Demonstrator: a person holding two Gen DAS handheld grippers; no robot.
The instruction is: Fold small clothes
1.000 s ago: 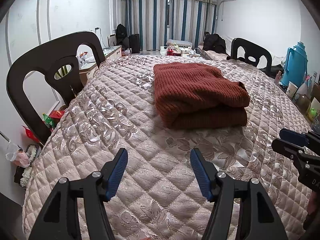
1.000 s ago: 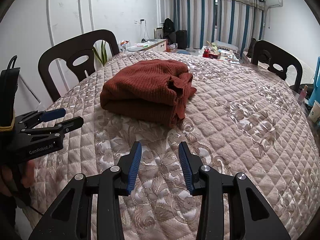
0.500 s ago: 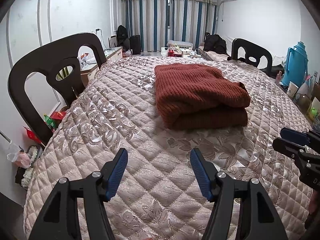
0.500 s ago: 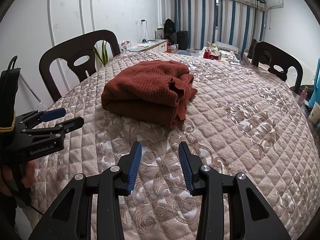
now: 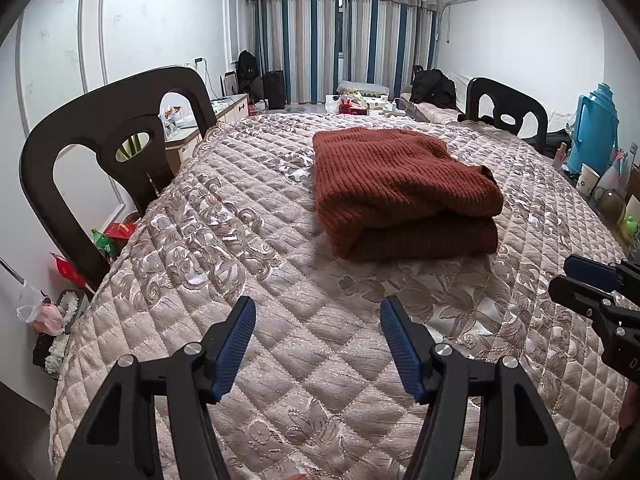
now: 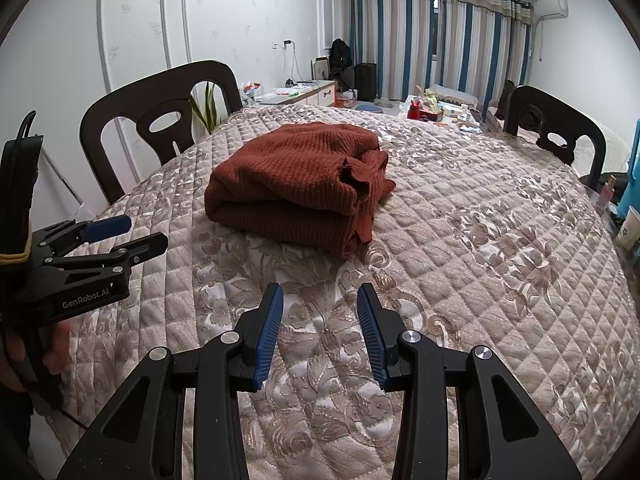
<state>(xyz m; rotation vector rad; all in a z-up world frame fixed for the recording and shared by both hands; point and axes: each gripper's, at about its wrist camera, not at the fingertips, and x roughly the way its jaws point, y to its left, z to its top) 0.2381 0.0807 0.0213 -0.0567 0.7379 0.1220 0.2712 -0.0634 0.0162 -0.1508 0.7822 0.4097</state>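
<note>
On the quilted table cover [image 5: 248,264] a rust-red knitted sweater [image 5: 400,192] lies folded in a tidy stack, seemingly finished. Short of the sweater, the left gripper [image 5: 318,336] and right gripper [image 6: 320,320] hover angled downward, jaws apart, holding nothing

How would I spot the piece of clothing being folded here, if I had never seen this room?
Find the big table under a beige quilted cover, with dark chairs around it. Near its middle lies a rust-red ribbed knit sweater, folded into a thick bundle. It is the only garment on the cover and the only red-brown thing there.
</note>
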